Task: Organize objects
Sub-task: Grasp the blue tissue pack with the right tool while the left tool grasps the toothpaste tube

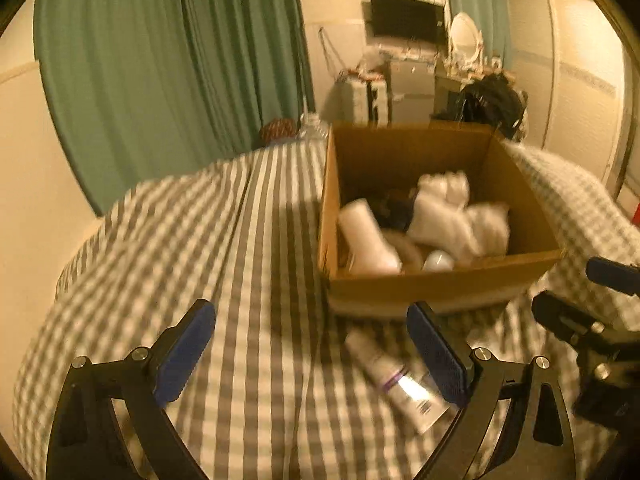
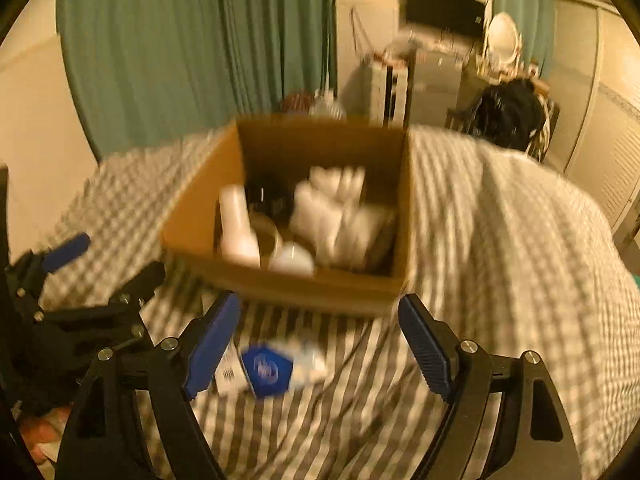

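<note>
Left gripper (image 1: 312,354) jaws spread wide and holding nothing, a white tube (image 1: 396,382) lying on the checked bed (image 1: 240,240) just inside its right finger. Right gripper (image 2: 320,344) equally wide, empty, above a blue-and-white packet (image 2: 276,368) (blurred). Ahead sits the cardboard box (image 1: 432,284), bottles and white bundles inside.

Green curtains (image 1: 168,64), cream walls, wall-mounted screen (image 1: 406,16), cluttered dresser (image 1: 416,80)

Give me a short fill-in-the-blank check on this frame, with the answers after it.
1. The cardboard box sits on a checked ____.
2. The white tube lies ____ the box, on the cover.
3. Both the left gripper and the right gripper are ____.
4. The curtain behind the bed is ____.

Answers: bedcover; outside; open; green
</note>
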`<action>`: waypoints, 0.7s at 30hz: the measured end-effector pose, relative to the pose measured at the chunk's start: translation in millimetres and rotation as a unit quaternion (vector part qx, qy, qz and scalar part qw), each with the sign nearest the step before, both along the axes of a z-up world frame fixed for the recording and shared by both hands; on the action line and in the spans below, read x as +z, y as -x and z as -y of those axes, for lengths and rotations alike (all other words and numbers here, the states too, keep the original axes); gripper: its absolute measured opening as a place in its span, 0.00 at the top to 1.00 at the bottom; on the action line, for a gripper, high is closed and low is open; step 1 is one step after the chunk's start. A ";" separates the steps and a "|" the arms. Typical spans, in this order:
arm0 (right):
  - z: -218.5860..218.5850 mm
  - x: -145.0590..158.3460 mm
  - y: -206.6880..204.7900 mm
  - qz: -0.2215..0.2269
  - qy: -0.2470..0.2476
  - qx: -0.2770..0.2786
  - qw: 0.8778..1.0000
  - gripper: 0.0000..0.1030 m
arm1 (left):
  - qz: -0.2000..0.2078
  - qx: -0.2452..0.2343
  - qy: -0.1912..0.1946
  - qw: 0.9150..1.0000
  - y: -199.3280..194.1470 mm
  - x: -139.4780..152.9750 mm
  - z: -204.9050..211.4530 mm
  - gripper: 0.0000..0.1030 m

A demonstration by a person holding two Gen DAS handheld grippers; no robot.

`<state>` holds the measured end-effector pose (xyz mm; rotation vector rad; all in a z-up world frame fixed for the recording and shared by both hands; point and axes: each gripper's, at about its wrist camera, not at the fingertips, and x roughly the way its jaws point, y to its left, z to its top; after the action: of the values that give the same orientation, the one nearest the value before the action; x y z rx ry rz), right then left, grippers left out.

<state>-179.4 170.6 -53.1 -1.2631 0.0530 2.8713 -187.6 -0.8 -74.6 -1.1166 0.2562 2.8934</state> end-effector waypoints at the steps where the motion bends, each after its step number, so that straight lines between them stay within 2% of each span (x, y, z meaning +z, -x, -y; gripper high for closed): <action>1: 1.7 -11.5 -0.1 0.014 -0.002 -0.001 1.000 0.21 | 0.007 0.002 0.005 1.000 -1.9 -7.5 1.6 0.04; 4: 3.4 -37.0 6.1 0.045 -0.007 -0.001 0.999 0.21 | 0.028 0.012 0.012 0.999 -2.3 -29.5 8.6 0.04; 7: 6.5 -58.9 12.3 0.071 -0.007 0.003 0.997 0.21 | 0.043 0.020 0.014 0.999 2.9 -39.5 14.7 0.04; 13: 14.7 -90.0 23.9 0.110 -0.006 0.017 0.994 0.21 | 0.051 0.023 0.012 0.998 4.7 -46.1 18.5 0.04; 16: 20.1 -103.0 29.9 0.131 0.015 0.040 0.991 0.21 | 0.055 0.025 0.016 0.998 4.9 -51.4 18.2 0.04; 21: 21.5 -118.9 39.6 0.147 0.026 0.043 0.988 0.22 | 0.060 0.030 0.019 0.998 5.2 -55.5 20.5 0.04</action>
<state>-219.1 149.0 -171.9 -1.7252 0.0746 2.7329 -192.8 -21.3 -130.1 -1.3203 0.2779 2.8710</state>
